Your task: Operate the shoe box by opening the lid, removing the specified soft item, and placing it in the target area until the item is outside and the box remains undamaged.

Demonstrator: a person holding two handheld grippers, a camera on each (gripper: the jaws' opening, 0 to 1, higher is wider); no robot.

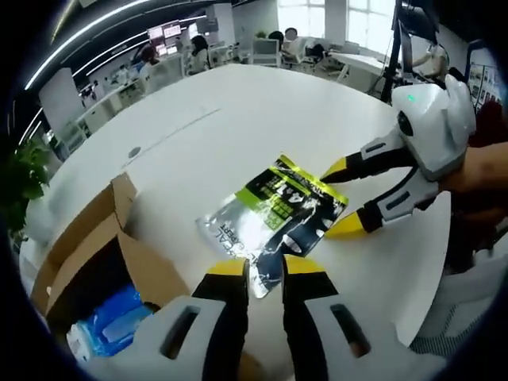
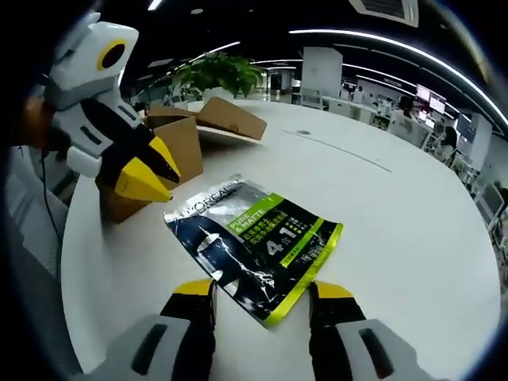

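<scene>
Placement looks nearly done: pouch [image 2: 252,242] lies flat on the white bench [image 2: 397,214], outside the open shoe box [image 1: 95,262], left gripper [image 1: 266,274] fingers pinching its corner, right gripper [image 2: 262,295] fingers spread astride its end, so next comes release, with open room all round.

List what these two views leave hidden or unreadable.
- Cardboard box interior, left gripper view: flaps and the frame edge cover most of it; only some blue packaging shows.
- Pouch small print, right gripper view: too small to read.
- Pouch near corner, left gripper view: the left gripper covers it; grip cannot be told.
</scene>
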